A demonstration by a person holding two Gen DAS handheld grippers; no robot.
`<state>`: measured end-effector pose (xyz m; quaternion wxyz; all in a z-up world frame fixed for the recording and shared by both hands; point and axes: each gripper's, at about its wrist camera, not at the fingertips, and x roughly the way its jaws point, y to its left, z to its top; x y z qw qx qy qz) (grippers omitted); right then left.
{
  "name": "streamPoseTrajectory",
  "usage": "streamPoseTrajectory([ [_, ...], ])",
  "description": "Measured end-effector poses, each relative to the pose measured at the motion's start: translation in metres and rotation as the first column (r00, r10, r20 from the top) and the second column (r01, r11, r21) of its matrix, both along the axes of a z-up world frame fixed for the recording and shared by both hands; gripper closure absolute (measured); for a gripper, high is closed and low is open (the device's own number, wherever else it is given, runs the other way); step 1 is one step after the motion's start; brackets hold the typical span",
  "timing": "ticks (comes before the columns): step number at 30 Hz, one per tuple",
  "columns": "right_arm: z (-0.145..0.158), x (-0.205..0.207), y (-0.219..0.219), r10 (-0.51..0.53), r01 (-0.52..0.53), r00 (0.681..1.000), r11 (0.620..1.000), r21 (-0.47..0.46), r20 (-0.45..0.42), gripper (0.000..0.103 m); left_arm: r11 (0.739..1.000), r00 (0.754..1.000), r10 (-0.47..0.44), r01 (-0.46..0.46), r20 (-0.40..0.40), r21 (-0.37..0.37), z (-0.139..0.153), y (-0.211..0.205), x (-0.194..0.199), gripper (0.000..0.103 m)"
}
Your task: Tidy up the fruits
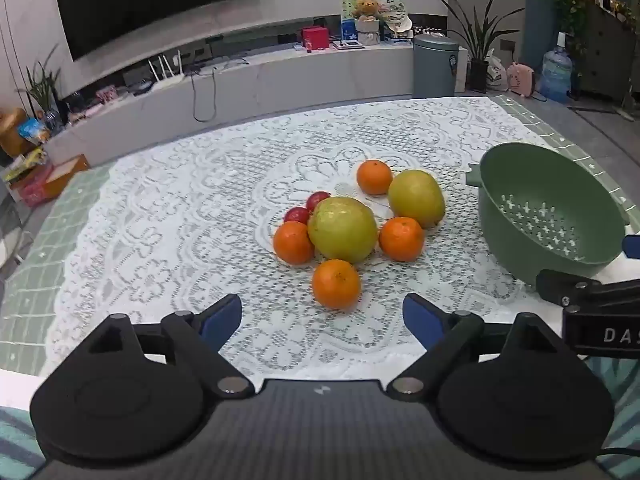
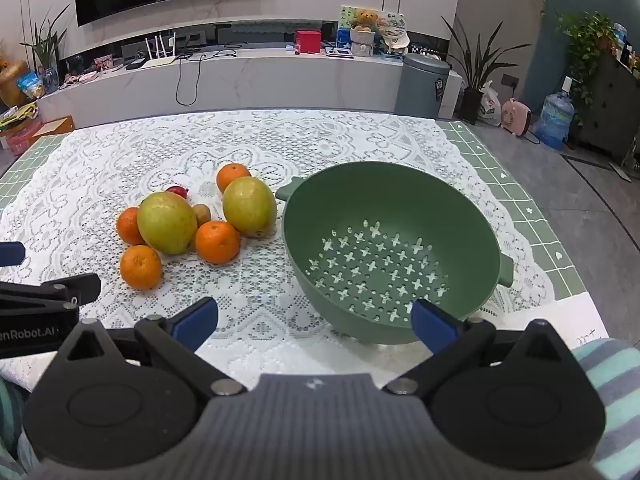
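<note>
A cluster of fruit lies mid-table on the lace cloth: several oranges, the nearest (image 1: 336,284) (image 2: 141,267), two large yellow-green fruits (image 1: 343,229) (image 1: 417,198) (image 2: 167,223) (image 2: 249,206), two small red fruits (image 1: 297,214) and a small brown kiwi (image 2: 201,212). An empty green colander (image 1: 548,216) (image 2: 394,256) stands to the right of them. My left gripper (image 1: 322,320) is open, just short of the nearest orange. My right gripper (image 2: 316,322) is open at the colander's near rim.
The white lace cloth (image 1: 168,240) covers a green checked table (image 2: 532,216). Beyond the far edge stand a low TV bench (image 2: 240,76), a grey bin (image 2: 422,84) and plants. The floor drops off at the right.
</note>
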<state>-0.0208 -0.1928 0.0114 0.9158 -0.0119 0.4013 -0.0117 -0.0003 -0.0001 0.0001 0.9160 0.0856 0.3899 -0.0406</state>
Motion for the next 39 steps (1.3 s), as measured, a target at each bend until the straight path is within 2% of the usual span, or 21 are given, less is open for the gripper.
streamPoseTrajectory([
  [3,0.0,0.0003,0.0001,0.0,0.0,1.0,1.0,-0.002,0.002,0.004,1.0,1.0,0.002,-0.002,-0.001,0.004,-0.0001,-0.0052,-0.0038,0.0],
  [9,-0.0007,0.0007,0.0005,0.005,-0.005,1.0,1.0,-0.001,-0.006,0.004,0.999,0.999,-0.012,0.01,-0.037,-0.042,-0.0015,-0.0003,0.0034,0.001],
  [39,-0.0072,0.0054,0.0041,0.013,-0.014,1.0,1.0,-0.006,-0.021,0.004,0.999,0.998,-0.016,0.014,-0.059,-0.035,-0.0055,-0.0018,0.0035,0.001],
])
